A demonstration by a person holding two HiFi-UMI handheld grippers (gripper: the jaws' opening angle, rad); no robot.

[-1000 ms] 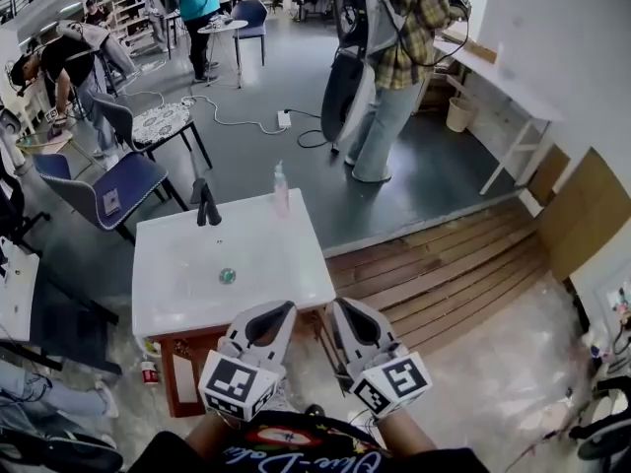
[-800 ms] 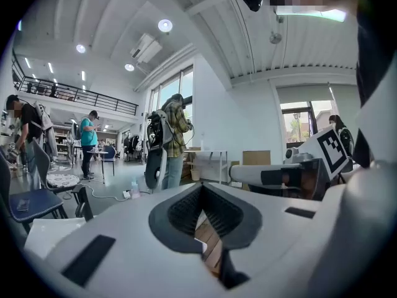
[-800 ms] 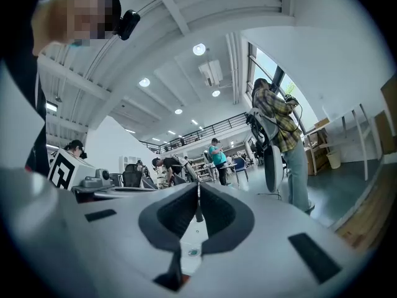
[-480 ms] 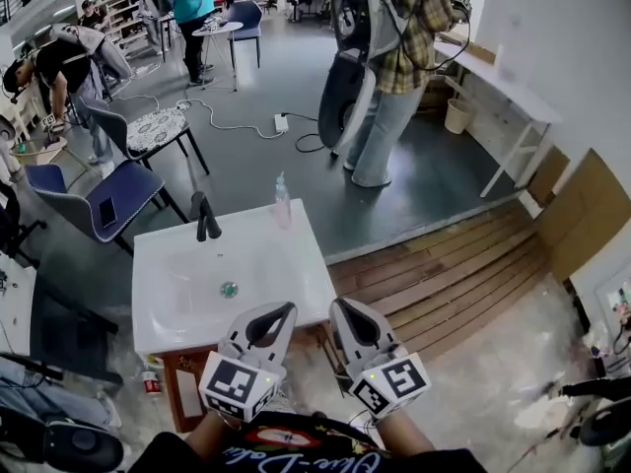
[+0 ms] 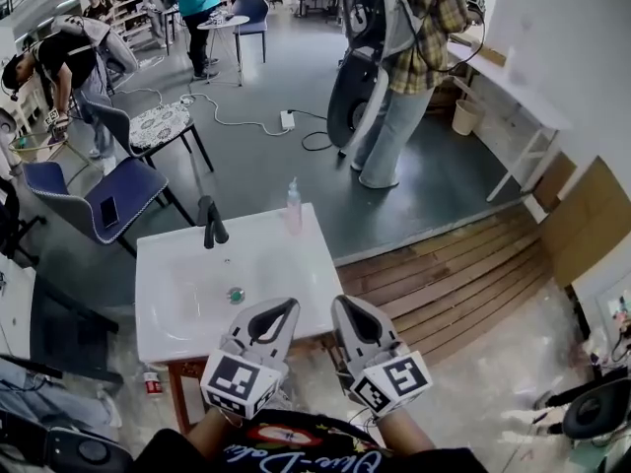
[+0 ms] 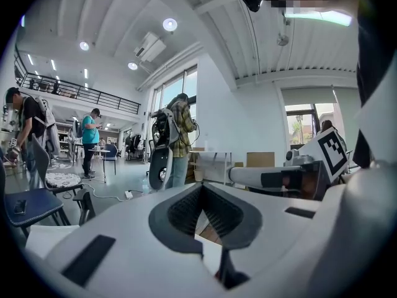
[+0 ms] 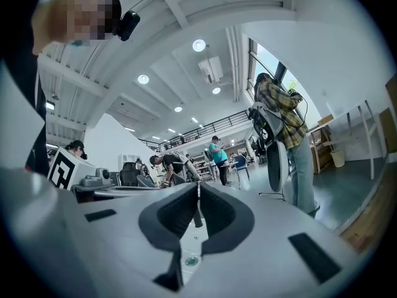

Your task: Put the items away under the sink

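Room: large workshop hall with a grey floor (image 5: 256, 166); a strip of wooden decking (image 5: 444, 274) runs along the right.
Left gripper (image 5: 286, 307): lowest in the head view, marker cube toward the camera. The left gripper view shows its jaws met at the tips with nothing between them.
Right gripper (image 5: 341, 305): just beside the left one, not touching it. The right gripper view shows its jaws pressed together and empty.
Sink (image 5: 168, 304): white top just beyond both gripper tips, its near edge partly covered by them; drain (image 5: 236, 294) in the basin.
Cabinet (image 5: 185, 392): wooden, under the sink. Only a sliver of its front shows, and the inside is hidden.
Small container (image 5: 151, 382): red-banded, on the floor by the cabinet's left corner; too small to identify.
Faucet (image 5: 210, 223): black, at the sink's far edge.
Bottle (image 5: 294, 205): pale pink, upright on the sink's far right corner.
Blue chair (image 5: 99, 200): beyond the sink, to the left.
Person in a plaid shirt (image 5: 419, 57): far off, head cut off by the frame, beside a scooter (image 5: 353, 87).
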